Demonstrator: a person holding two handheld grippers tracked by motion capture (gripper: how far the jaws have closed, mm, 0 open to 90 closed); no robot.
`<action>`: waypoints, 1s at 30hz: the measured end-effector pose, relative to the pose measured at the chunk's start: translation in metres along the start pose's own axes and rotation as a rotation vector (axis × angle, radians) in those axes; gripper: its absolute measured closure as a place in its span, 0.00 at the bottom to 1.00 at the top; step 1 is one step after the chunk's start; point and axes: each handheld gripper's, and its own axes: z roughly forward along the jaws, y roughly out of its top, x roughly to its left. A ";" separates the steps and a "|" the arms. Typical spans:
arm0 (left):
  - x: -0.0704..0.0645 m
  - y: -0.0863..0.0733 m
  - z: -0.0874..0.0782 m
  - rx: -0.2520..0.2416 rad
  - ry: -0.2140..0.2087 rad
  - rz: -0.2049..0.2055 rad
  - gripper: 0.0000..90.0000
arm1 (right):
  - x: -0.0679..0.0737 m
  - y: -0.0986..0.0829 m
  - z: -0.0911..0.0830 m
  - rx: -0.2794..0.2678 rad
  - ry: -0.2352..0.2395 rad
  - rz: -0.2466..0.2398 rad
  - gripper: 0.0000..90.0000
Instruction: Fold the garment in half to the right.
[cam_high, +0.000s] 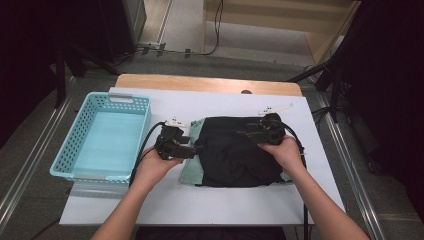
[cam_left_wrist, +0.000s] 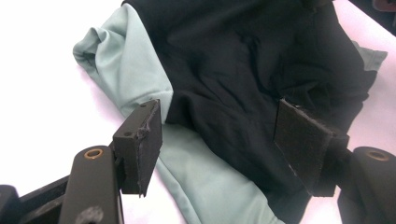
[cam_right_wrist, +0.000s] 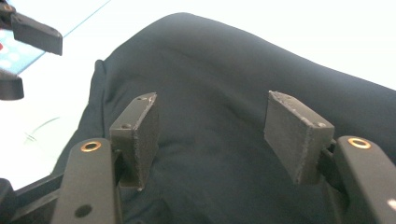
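1. White sheeting covers the worktop (cam_high: 165, 200), with a strip of bare wood along its far edge and dark floor and cables beyond.
2. At the left of the worktop we see a light blue basket (cam_high: 80, 131) with perforated walls; nothing lies in it.
3. Near the middle lies a black garment (cam_high: 237, 152), crumpled, on top of a pale green garment (cam_high: 189, 172) whose edges stick out at the left and lower right.
4. Our left tool (cam_high: 196, 148) sits at the left edge of the pile. In the left gripper view its jaws stand wide apart and grip nothing, with the black garment (cam_left_wrist: 243, 70) and the pale green garment (cam_left_wrist: 135, 70) lying between and beyond them.
5. Our right tool (cam_high: 248, 134) rests over the far right part of the black garment. In the right gripper view its jaws are also spread wide, empty, just above the black garment (cam_right_wrist: 224, 112).
6. Both hands hold the tools from the near side, well apart from the basket.
7. We can read no brand, label or writing on the cloth, basket or tools.
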 end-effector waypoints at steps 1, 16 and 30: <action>-0.001 -0.001 -0.001 0.001 0.002 0.007 0.37 | 0.000 0.000 0.001 0.000 0.000 0.000 0.38; -0.008 -0.018 -0.009 -0.017 -0.028 0.020 0.37 | 0.008 0.004 0.009 0.011 0.009 -0.022 0.38; -0.015 -0.035 -0.005 0.020 -0.010 0.051 0.37 | 0.018 0.005 0.013 0.012 0.029 -0.035 0.38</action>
